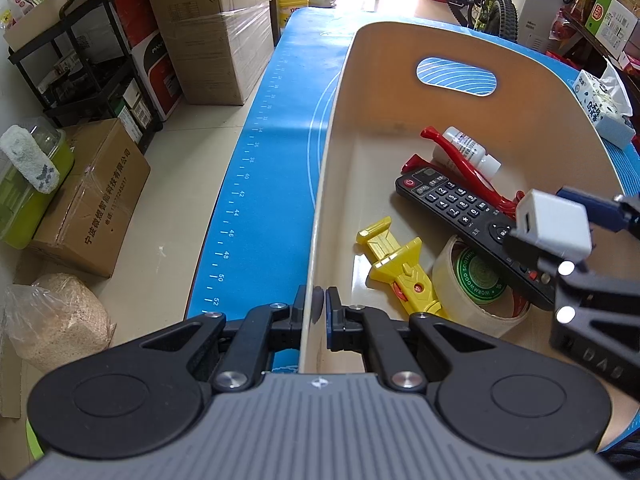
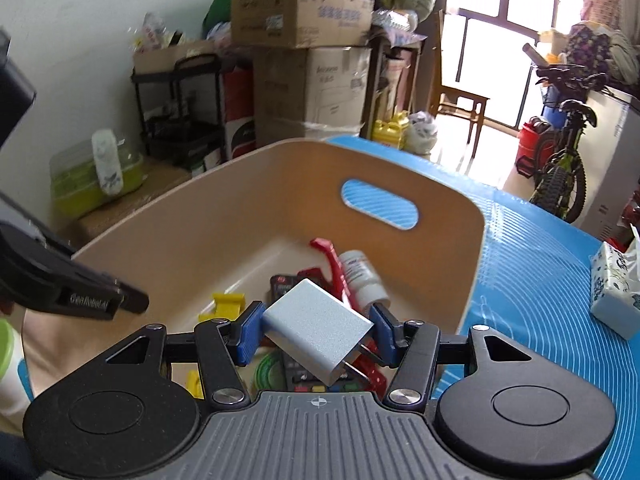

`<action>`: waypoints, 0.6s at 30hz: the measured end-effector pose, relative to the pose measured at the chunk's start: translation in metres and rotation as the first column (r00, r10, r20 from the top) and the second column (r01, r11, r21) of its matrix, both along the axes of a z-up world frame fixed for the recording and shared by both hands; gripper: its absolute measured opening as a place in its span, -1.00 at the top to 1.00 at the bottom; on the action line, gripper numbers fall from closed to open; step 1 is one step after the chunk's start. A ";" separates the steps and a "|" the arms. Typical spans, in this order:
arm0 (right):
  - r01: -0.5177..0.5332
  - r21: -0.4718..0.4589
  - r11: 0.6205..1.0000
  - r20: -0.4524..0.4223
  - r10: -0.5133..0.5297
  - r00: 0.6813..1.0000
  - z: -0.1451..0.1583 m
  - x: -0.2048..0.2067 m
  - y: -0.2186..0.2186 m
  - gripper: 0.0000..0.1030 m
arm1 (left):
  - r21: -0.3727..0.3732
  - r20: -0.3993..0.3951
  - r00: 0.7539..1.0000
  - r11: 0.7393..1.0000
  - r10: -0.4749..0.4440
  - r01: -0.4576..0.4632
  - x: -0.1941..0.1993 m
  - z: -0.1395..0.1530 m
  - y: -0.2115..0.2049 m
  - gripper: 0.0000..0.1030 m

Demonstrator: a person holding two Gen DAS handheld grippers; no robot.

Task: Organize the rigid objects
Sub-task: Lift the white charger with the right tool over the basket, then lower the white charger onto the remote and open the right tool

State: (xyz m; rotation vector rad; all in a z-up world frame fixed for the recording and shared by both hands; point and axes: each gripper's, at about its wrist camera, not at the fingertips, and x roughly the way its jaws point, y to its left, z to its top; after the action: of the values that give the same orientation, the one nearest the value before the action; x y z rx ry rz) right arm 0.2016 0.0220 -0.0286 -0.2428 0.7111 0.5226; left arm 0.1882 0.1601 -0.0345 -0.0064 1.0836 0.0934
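Note:
A beige bin (image 1: pixel 400 80) stands on the blue mat (image 1: pixel 272 152). My left gripper (image 1: pixel 316 300) is shut on the bin's near-left wall. Inside the bin lie a black remote (image 1: pixel 460 208), a yellow clip tool (image 1: pixel 400 268), a tape roll (image 1: pixel 472 280), a red tool (image 1: pixel 460 160) and a small white bottle (image 1: pixel 468 152). My right gripper (image 2: pixel 316 328) is shut on a white charger plug (image 2: pixel 320 330), held above the bin's contents; it also shows in the left wrist view (image 1: pixel 554 224). The bin (image 2: pixel 400 168) fills the right wrist view.
Cardboard boxes (image 1: pixel 212 28), a black rack (image 1: pixel 80 60) and a green container (image 1: pixel 28 184) stand on the floor at the left. A tissue pack (image 2: pixel 616 292) lies on the mat at the right. A bicycle (image 2: pixel 560 152) stands behind.

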 end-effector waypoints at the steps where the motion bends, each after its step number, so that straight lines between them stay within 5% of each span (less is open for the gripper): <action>1: -0.009 -0.009 1.000 -0.005 0.009 1.000 -0.001 -0.001 0.000 -0.19 | 0.001 -0.001 1.000 1.000 0.000 0.000 0.000 0.000 0.000 0.86; 7: -0.009 -0.010 1.000 -0.012 0.009 1.000 0.004 -0.001 -0.001 -0.19 | 0.006 -0.004 1.000 1.000 0.001 0.000 0.001 -0.001 -0.001 0.86; 18: 0.051 0.140 0.989 -0.010 -0.050 0.999 0.029 -0.005 -0.031 -0.59 | 0.044 0.039 0.999 0.999 0.020 -0.022 -0.005 0.009 -0.005 0.73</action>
State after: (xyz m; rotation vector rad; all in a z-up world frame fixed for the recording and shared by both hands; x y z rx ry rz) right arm 0.1966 -0.0088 0.0003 -0.0911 0.6819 0.5233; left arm 0.1834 0.1552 -0.0252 0.0199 1.0424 0.1355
